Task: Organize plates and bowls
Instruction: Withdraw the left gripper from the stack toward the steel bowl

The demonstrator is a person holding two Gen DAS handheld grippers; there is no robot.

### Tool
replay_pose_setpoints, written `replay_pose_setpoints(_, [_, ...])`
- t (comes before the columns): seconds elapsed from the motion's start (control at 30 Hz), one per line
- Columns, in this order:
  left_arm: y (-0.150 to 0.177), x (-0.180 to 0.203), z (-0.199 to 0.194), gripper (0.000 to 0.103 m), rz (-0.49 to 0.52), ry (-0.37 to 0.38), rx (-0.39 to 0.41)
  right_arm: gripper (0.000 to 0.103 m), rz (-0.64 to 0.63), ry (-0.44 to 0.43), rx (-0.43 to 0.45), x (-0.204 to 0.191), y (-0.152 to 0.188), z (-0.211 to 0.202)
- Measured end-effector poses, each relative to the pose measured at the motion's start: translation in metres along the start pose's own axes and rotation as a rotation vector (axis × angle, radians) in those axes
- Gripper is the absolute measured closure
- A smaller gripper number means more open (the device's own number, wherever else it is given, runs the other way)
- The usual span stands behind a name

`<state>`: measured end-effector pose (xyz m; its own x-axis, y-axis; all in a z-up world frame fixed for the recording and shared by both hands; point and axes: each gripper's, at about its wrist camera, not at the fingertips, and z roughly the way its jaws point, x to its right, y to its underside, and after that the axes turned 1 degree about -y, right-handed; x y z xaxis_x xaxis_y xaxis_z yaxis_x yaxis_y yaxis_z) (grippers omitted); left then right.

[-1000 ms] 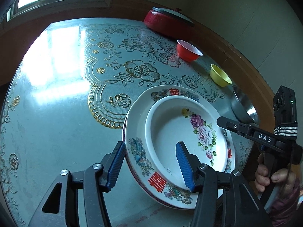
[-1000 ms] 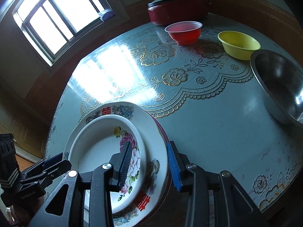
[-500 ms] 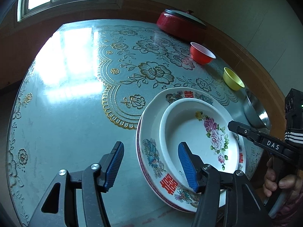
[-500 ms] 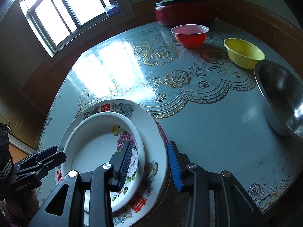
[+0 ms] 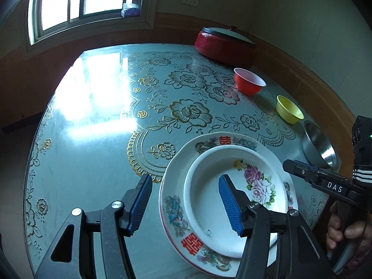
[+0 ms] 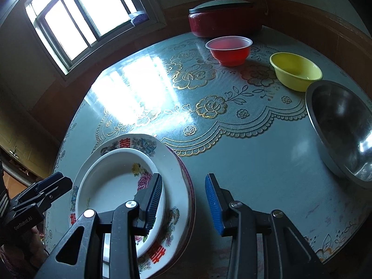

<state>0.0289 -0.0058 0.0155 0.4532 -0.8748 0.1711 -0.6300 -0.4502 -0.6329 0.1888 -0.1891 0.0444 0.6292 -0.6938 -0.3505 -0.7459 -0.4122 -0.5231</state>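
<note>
Stacked plates [image 5: 209, 211]: smaller floral plate [image 6: 116, 181] nested in larger, on worktop [image 6: 255, 162] between both tools. Left tool [image 5: 186, 205] and right tool [image 6: 183, 203] agape, empty, straddling opposite rims. Likely rigid, glossy, slippery, chippable; grasp at rim.

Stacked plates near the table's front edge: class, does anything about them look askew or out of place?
Yes. The small floral plate sits off-centre on the large plate, shifted toward one rim. Nothing looks spilled or broken. Both the left gripper and right gripper are open, straddling the rims.

Both tools, left tool [image 5: 184, 205] and right tool [image 6: 183, 205], have backed away from the stacked plates [image 5: 209, 146].
</note>
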Motion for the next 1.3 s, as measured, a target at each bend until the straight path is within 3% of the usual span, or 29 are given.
replay_pose_setpoints(0.4, [-0.017, 0.079, 0.02, 0.042, 0.121, 0.071, -0.014, 0.064, 0.029, 0.029, 0.059, 0.049, -0.002, -0.031])
replay_pose_setpoints(0.7, [-0.019, 0.142, 0.049, 0.042, 0.215, 0.165, -0.091, 0.064, 0.089, 0.055, 0.078, 0.094, 0.005, -0.052])
replay_pose_setpoints(0.97, [-0.017, 0.174, 0.07, 0.042, 0.225, 0.236, -0.163, 0.064, 0.09, 0.056, 0.049, 0.117, 0.02, -0.064])
replay_pose_setpoints(1.3, [-0.013, 0.194, 0.07, 0.02, 0.247, 0.339, -0.143, 0.064, 0.198, 0.063, 0.026, 0.157, 0.039, -0.083])
